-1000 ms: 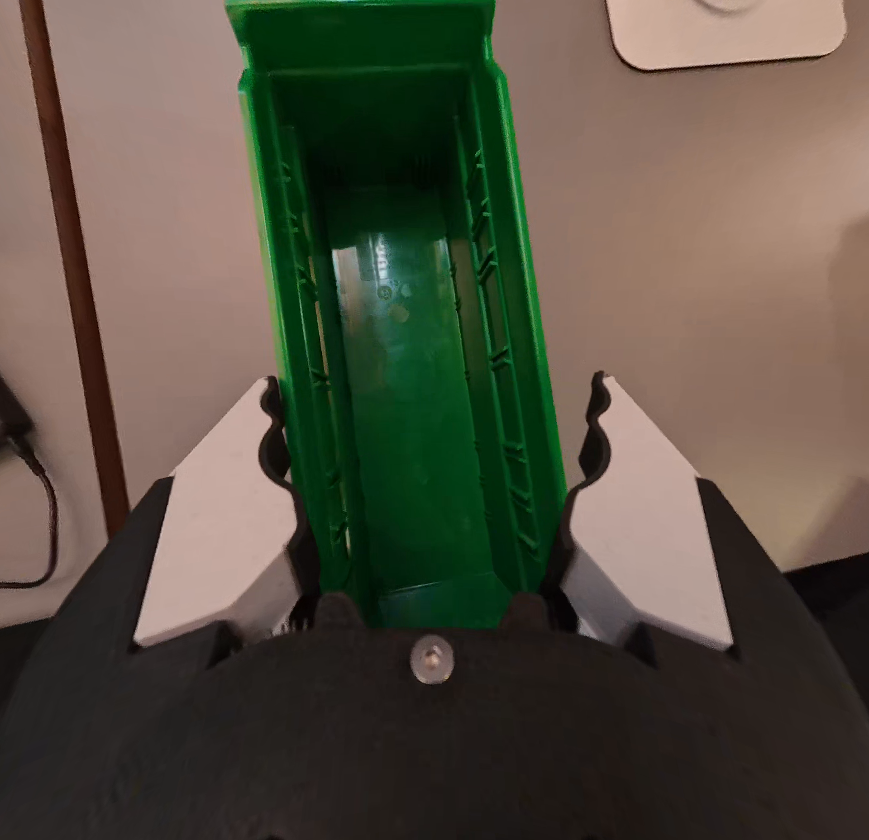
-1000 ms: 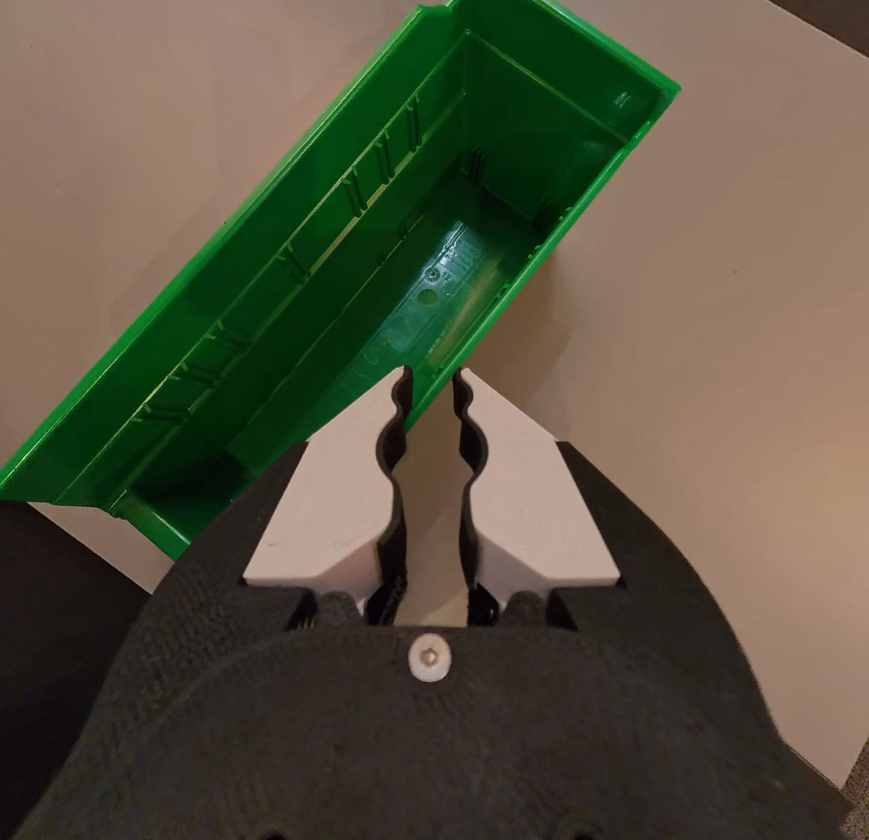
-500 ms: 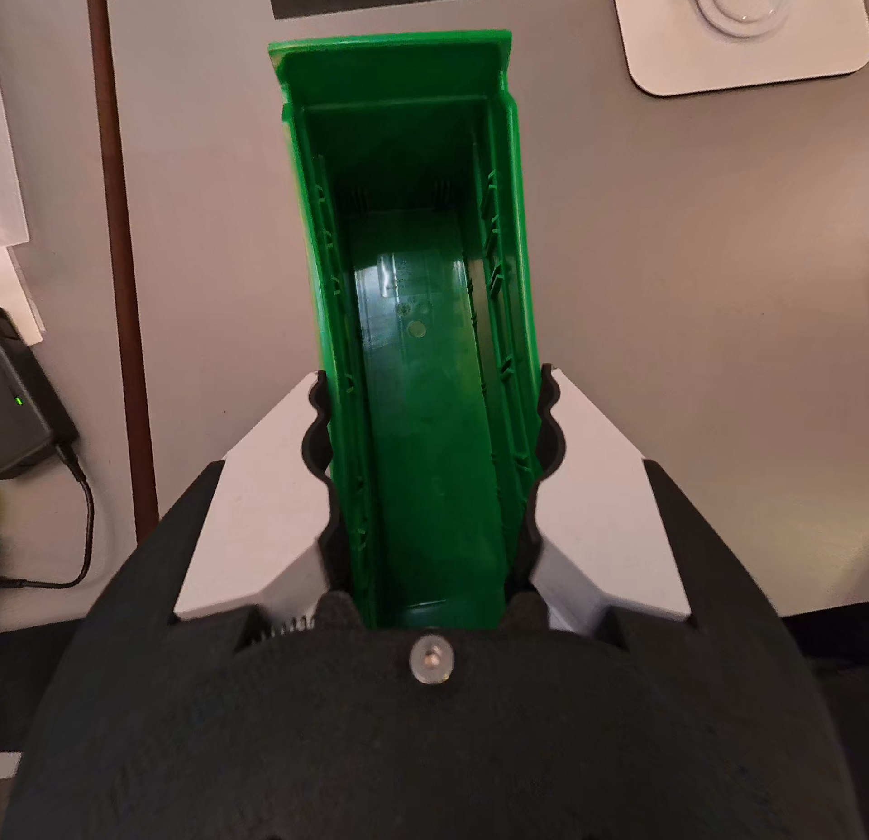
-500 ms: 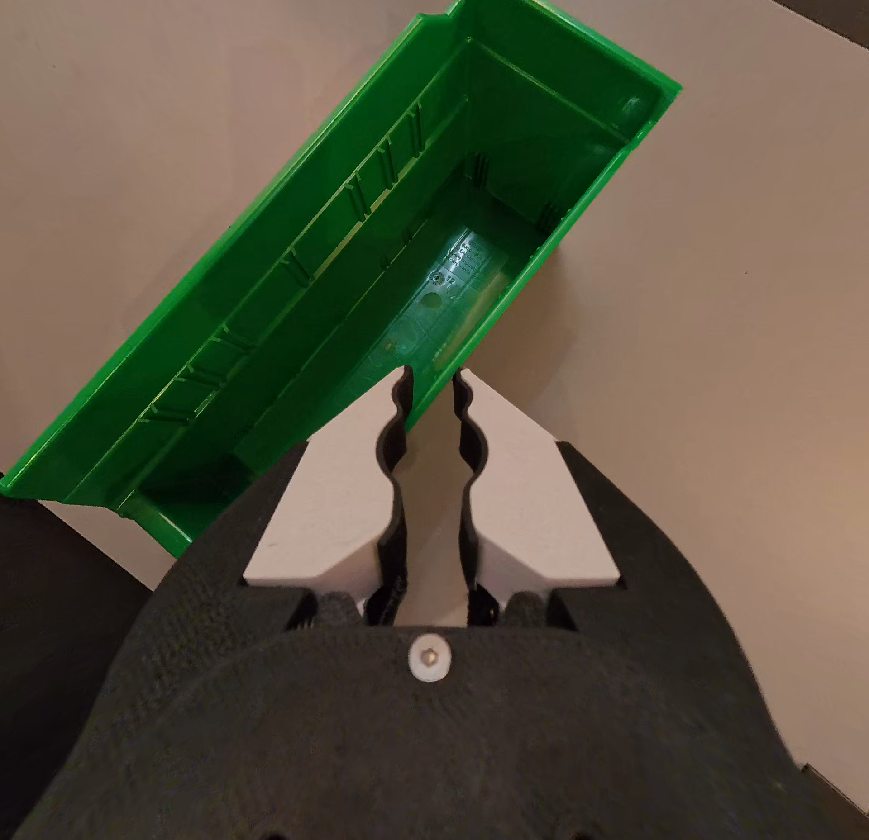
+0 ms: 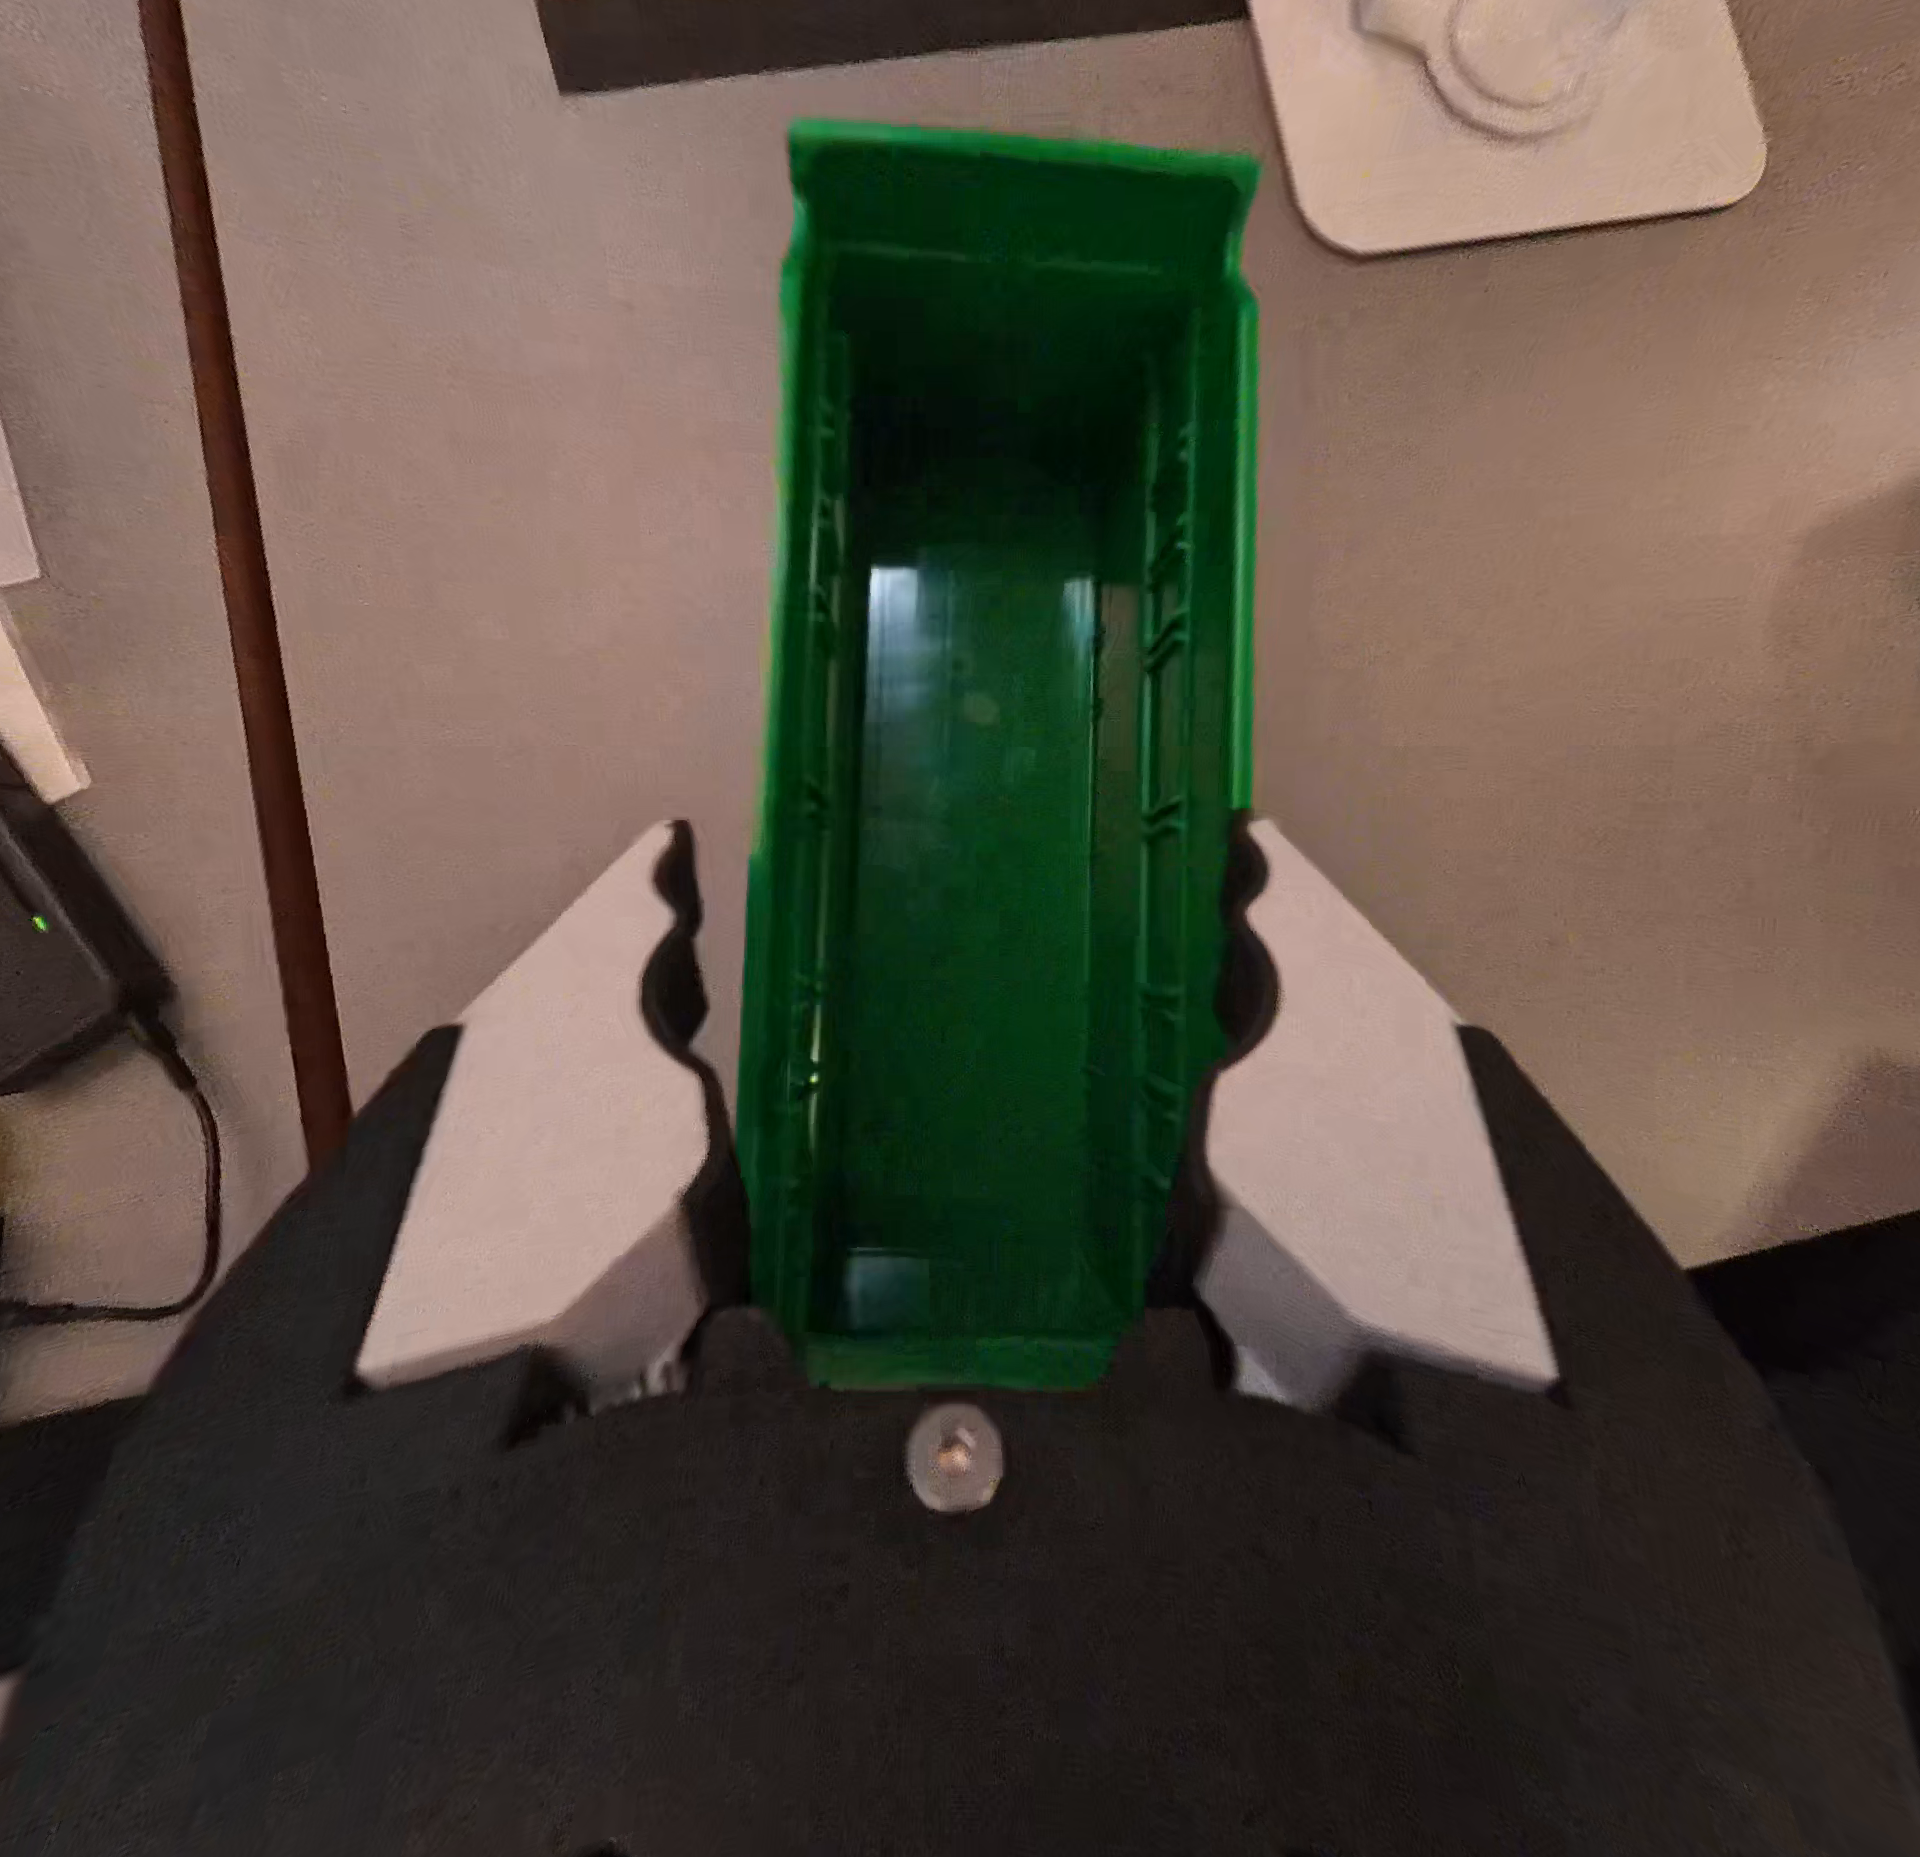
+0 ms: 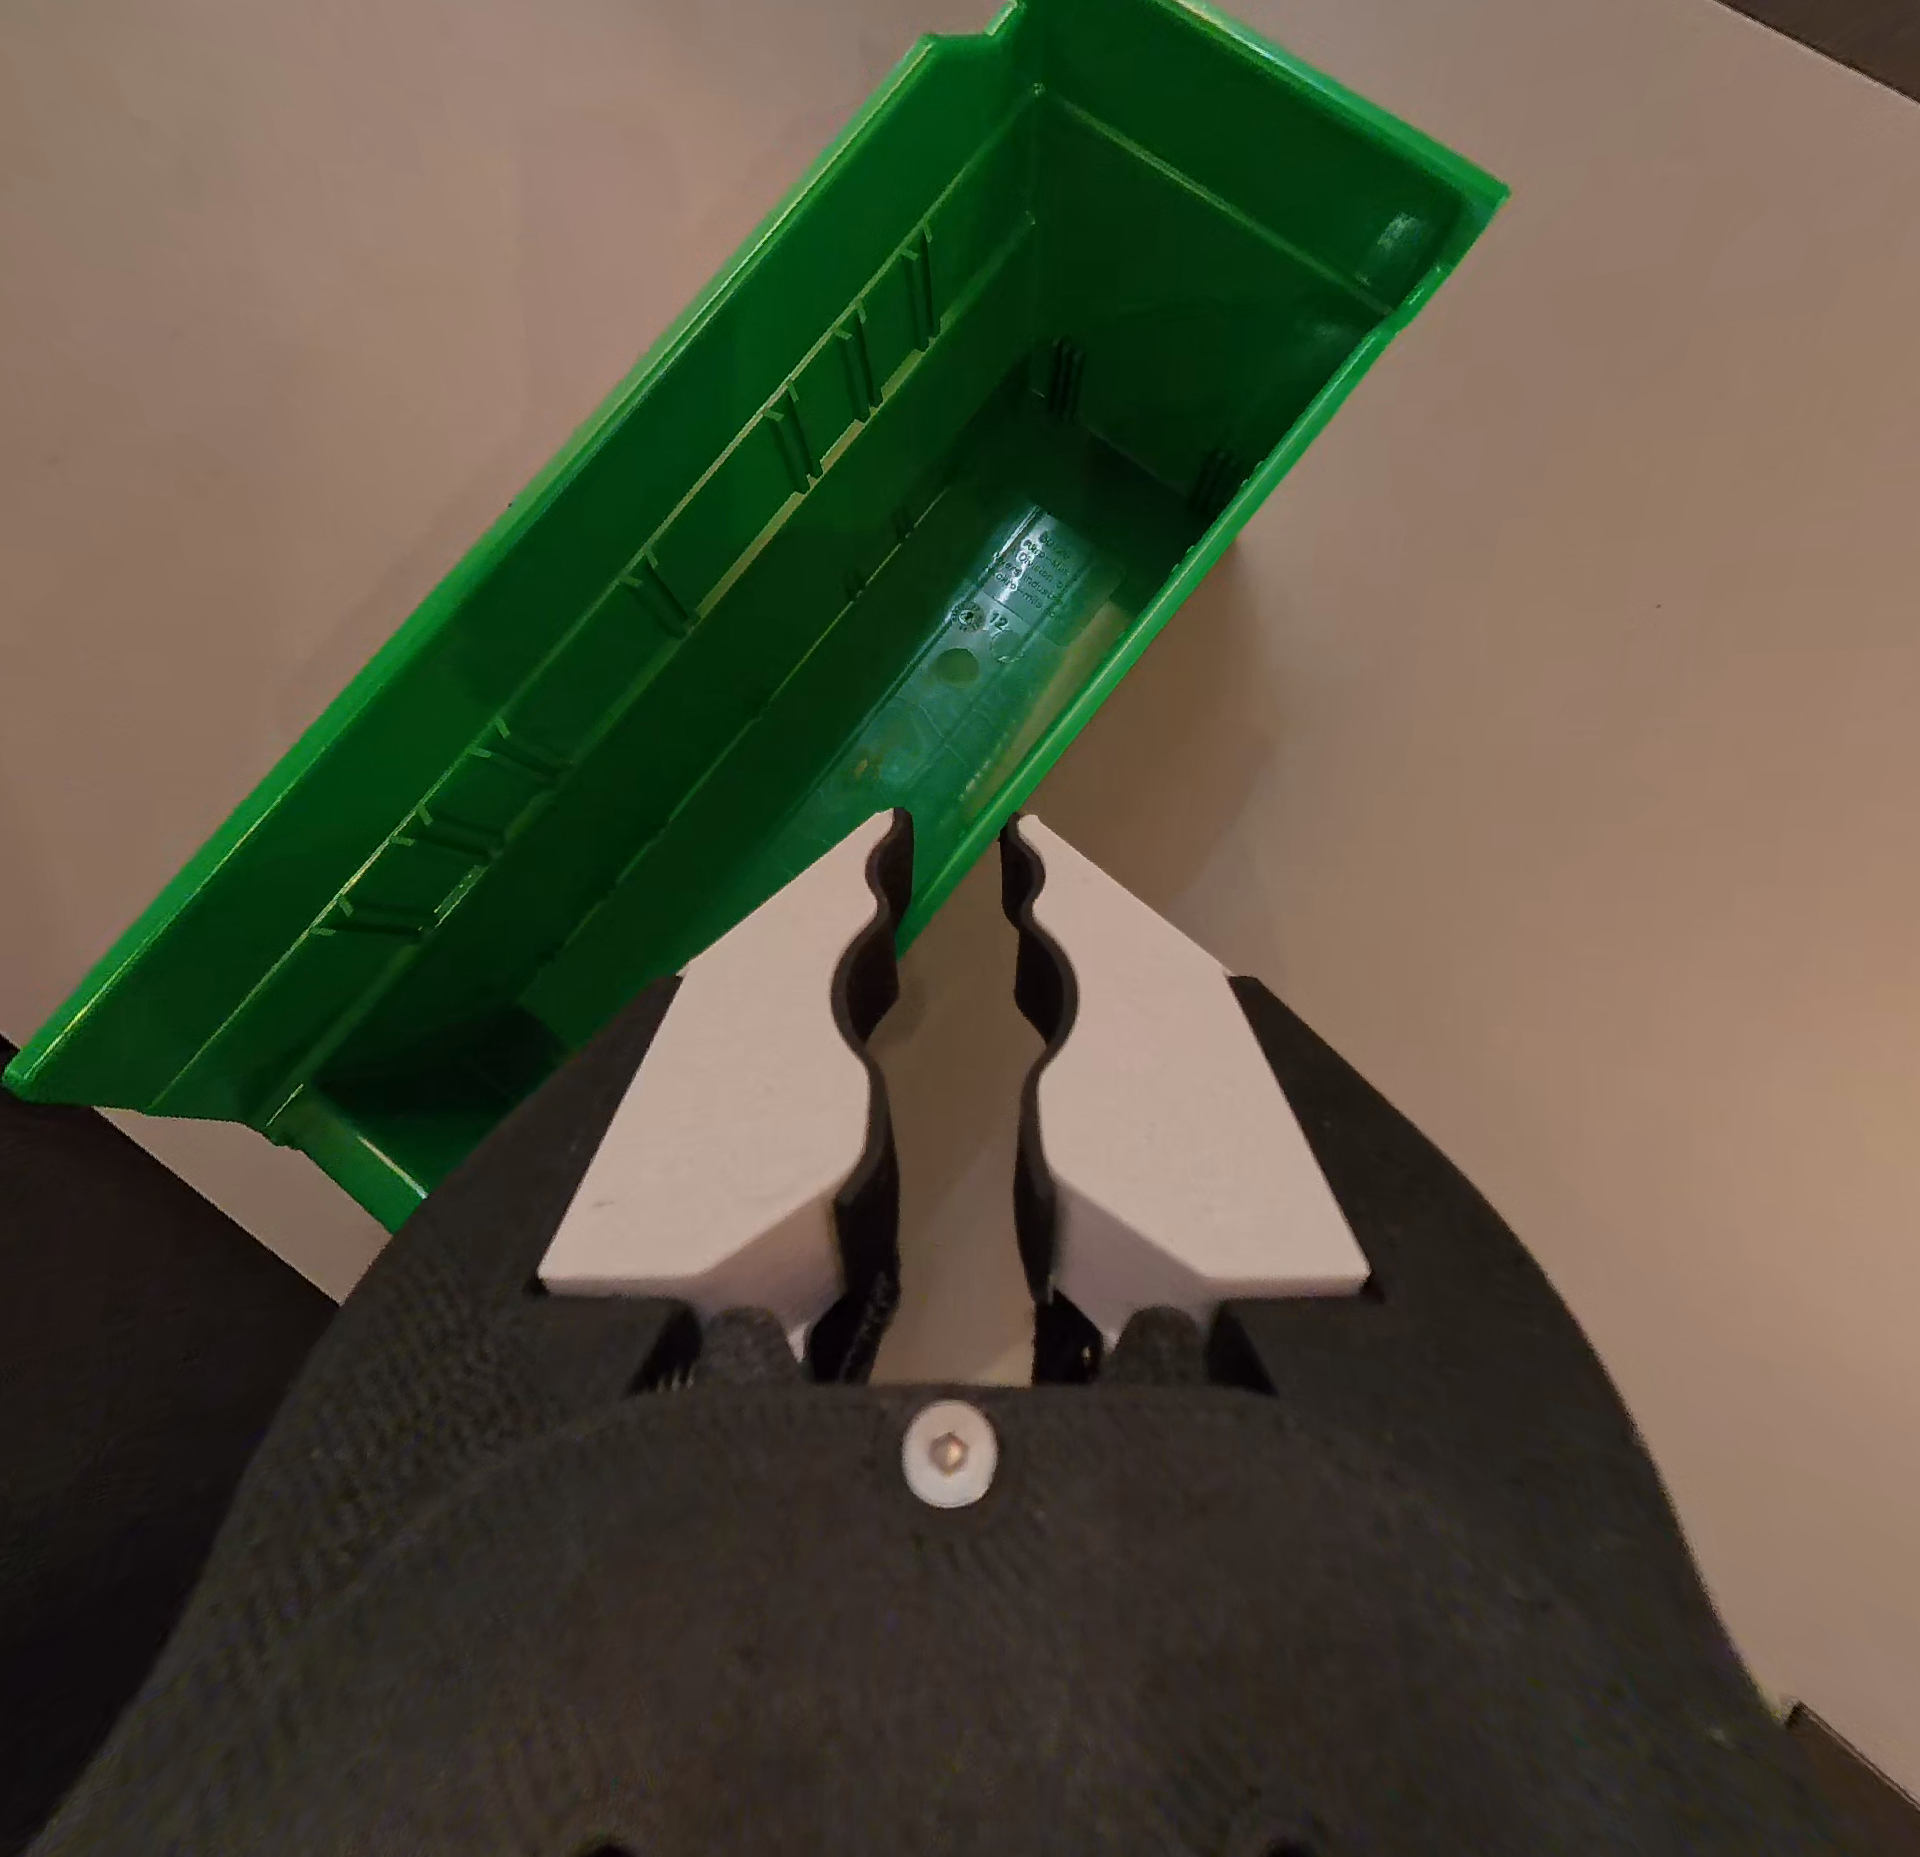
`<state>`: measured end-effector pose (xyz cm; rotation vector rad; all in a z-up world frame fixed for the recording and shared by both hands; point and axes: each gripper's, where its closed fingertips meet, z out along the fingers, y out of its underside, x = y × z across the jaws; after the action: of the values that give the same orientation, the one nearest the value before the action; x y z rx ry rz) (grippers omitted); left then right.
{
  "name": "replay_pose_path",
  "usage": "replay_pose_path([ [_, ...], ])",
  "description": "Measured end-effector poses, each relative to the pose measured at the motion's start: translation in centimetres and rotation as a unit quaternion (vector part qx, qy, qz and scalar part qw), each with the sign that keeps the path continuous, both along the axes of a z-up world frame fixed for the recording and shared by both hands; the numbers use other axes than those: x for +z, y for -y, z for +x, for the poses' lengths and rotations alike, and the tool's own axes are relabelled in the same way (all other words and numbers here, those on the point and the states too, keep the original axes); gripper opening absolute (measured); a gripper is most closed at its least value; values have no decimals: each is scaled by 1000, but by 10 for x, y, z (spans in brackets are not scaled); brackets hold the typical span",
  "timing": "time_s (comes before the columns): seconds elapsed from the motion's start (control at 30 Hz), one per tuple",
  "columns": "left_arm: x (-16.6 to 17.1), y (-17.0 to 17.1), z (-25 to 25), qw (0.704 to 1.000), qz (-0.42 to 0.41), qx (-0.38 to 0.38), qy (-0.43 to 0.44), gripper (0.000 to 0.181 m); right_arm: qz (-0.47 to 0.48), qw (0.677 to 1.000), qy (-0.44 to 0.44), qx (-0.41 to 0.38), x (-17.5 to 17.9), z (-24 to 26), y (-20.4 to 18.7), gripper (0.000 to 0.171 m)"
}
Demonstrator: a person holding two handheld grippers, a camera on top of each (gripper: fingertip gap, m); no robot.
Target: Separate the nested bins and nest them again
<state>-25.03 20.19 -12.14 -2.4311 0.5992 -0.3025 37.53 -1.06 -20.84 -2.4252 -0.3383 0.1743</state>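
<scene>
In the left wrist view a long, narrow green bin [image 5: 966,664] lies lengthwise between my fingers, open side towards the camera. My left gripper [image 5: 961,851] is shut on its two long side walls near its near end. The picture is a little blurred. In the right wrist view a second green bin [image 6: 727,664] lies at a slant on the beige table [image 6: 1558,872]. My right gripper [image 6: 954,825] hovers over its right long wall. Its jaws are closed to a narrow slit and hold nothing.
A white square pad with a clear object [image 5: 1496,93] lies at the far right. A dark strip [image 5: 883,31] runs along the far side. A brown strip [image 5: 229,560] runs down the left, with a black device and cable [image 5: 52,976] beyond it. The table edge [image 6: 156,1236] is at the lower left.
My left jaws have closed from wide open onto the bin's sides. The background has slid down the picture and the bin's near end now shows. The right gripper has barely moved.
</scene>
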Motion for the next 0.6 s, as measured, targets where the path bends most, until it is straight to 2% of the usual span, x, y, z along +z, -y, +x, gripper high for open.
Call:
replay_pose_path([
  [0.03,-10,1,-2,1000,-20,0,-17,115,0,1000,-1,0,0,0,0,15],
  [0.17,-34,-4,-3,998,-54,3,-42,129,0,1000,0,2,0,-1,1,15],
  [0.3,-40,-7,3,997,-75,-7,-15,128,1,1000,-6,3,0,-1,1,15],
  [0.33,-39,-5,5,997,-82,-13,-3,120,1,1000,-7,4,0,-1,1,15],
  [0.4,-39,-3,7,996,-83,-24,-3,115,1,1000,-10,5,0,-1,1,15],
  [0.6,-42,3,10,994,-100,-32,-13,118,2,1000,-13,5,0,-2,0,15],
])
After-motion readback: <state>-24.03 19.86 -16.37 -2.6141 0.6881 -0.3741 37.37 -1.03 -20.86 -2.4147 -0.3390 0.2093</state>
